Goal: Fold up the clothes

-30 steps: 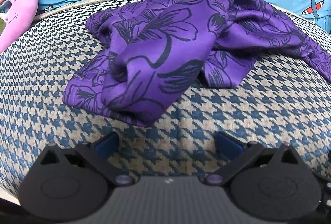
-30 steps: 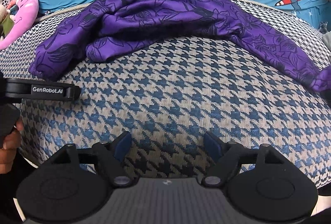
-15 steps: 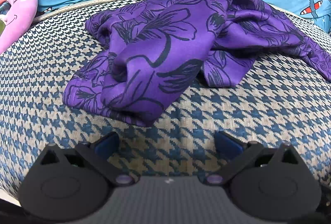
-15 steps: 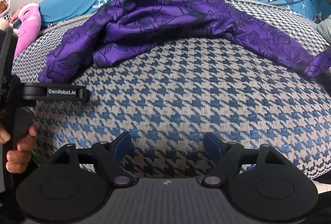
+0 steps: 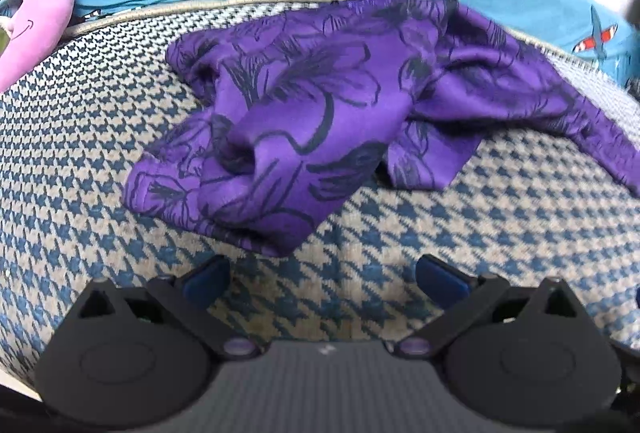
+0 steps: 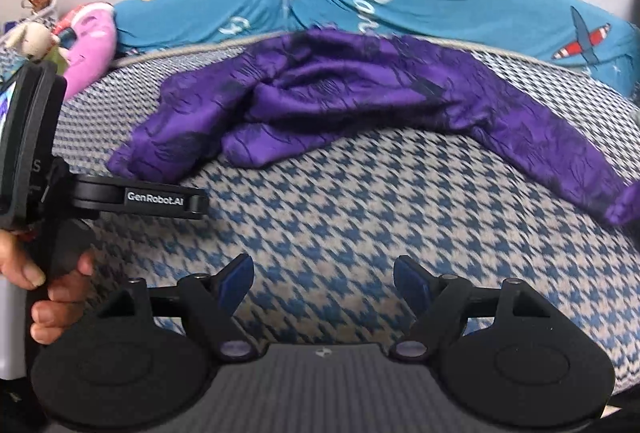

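1. Your right gripper point(image 6: 323, 279) has lifted and pulled back; the left gripper point(image 5: 322, 273) barely moved.
2. Both jaws wide, empty.
3. The purple floral garment point(image 5: 320, 129) lies crumpled on the houndstooth bed point(image 5: 500, 233), unfolded; no grasp begun.

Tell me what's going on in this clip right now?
A person holds a claw in each hand over a houndstooth cushion to fold clothes. A purple garment lies crumpled on it, unfolded, one sleeve trailing right. The left claw is open just short of the garment's near edge, touching nothing. The right claw is open too, over bare cushion. The person's hand grips the left claw's handle. Neither claw holds anything; no fold has begun.
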Tool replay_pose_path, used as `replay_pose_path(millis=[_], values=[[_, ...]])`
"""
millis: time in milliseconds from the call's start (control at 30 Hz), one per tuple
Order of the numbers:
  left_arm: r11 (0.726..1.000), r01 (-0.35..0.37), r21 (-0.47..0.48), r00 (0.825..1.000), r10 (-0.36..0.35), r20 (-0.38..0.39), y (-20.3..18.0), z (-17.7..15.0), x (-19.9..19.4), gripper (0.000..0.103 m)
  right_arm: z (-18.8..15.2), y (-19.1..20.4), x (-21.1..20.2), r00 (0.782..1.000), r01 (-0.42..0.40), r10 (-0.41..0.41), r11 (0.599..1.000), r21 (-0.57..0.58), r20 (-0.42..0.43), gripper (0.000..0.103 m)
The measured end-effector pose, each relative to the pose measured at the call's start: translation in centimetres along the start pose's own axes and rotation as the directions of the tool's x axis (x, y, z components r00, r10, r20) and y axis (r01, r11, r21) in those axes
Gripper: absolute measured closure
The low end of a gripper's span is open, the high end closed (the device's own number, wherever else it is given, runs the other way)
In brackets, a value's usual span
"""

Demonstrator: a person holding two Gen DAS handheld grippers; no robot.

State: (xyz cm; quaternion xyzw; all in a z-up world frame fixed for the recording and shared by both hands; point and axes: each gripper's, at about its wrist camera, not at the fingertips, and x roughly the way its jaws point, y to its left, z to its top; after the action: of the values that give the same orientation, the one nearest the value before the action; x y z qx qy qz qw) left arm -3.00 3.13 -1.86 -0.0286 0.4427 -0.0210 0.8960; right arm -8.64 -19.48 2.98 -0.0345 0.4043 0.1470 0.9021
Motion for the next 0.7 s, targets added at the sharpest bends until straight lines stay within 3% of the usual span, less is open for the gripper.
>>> replay_pose_path(millis=[200,467,700], values=[[0.999,-0.017,-0.028,0.998,0.019,0.065,0.6,0.4,-1.2,0.0,0.7,0.0,0.3,0.997,-0.064,0.061,0.996,0.065,0.044,0.025],[0.993,-0.063,-0.099,0.996,0.07,0.063,2.0,0.5,-1.3,0.0,0.1,0.8,2.2,0.999,-0.051,0.051,0.995,0.082,0.003,0.025],[0.99,-0.084,-0.116,0.993,0.093,0.074,2.3,0.6,-1.4,0.0,-0.2,1.9,3.0,0.993,-0.099,0.102,0.993,0.061,-0.056,0.025]])
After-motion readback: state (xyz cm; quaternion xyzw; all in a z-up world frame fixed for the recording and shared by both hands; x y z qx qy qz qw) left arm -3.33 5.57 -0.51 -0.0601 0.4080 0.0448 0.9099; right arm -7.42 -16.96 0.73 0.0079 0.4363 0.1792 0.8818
